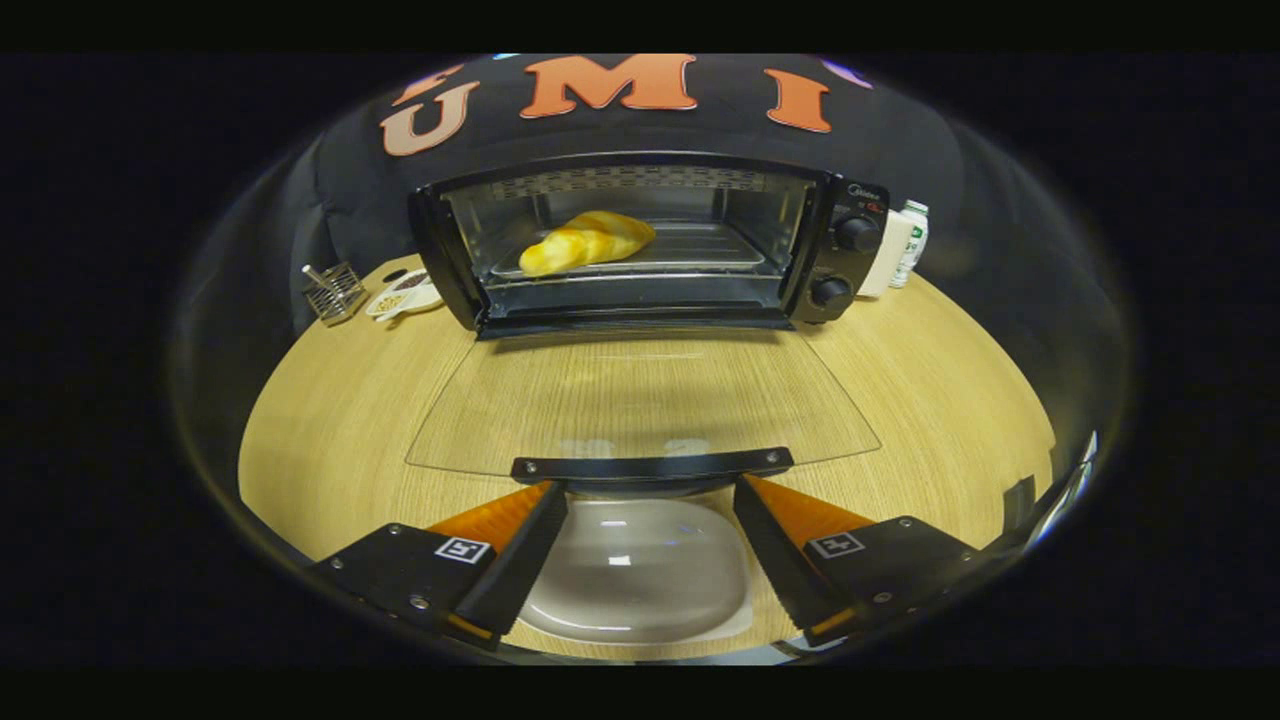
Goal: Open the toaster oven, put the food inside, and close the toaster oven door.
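A black toaster oven [838, 262] stands at the back of the wooden table with its glass door [640, 400] folded flat down toward me. A yellow bread-like food piece [588, 242] lies on the tray inside the oven. The door's black handle [652, 465] lies just ahead of my fingertips. My gripper [650, 490] is open, with nothing between its fingers. An empty white plate [640, 570] rests on the table between and under the fingers.
Left of the oven stand a small wire rack [333, 291] and a white dish [405, 295] with small items. Right of the oven are a white container [890, 255] and a bottle [913, 240]. The wooden table [330, 430] spreads on both sides of the door.
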Demonstrator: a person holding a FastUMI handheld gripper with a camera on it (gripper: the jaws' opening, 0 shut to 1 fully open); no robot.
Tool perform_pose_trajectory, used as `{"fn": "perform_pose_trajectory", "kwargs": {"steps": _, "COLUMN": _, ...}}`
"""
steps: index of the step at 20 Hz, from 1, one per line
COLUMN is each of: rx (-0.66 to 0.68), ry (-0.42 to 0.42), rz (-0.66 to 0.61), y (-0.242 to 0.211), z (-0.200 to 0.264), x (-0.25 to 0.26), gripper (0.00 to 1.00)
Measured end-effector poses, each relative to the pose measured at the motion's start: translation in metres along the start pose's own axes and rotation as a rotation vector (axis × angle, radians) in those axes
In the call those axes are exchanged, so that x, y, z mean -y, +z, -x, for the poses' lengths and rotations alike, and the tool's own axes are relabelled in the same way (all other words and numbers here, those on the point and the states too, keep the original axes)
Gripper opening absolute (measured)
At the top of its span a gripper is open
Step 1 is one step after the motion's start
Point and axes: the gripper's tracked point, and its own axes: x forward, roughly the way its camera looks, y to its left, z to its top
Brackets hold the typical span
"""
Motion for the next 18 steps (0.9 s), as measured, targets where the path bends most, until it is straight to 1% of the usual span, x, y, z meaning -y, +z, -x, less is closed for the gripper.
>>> {"fn": "perform_pose_trajectory", "kwargs": {"steps": 6, "rx": 0.036, "ry": 0.014, "rz": -0.015, "y": 0.019, "z": 0.016, "x": 0.001, "gripper": 0.99}}
{"fn": "perform_pose_trajectory", "kwargs": {"steps": 12, "rx": 0.120, "ry": 0.021, "rz": -0.026, "y": 0.060, "z": 0.038, "x": 0.000, "gripper": 1.00}}
{"fn": "perform_pose_trajectory", "kwargs": {"steps": 18, "rx": 0.197, "ry": 0.025, "rz": -0.056, "y": 0.104, "z": 0.048, "x": -0.001, "gripper": 1.00}}
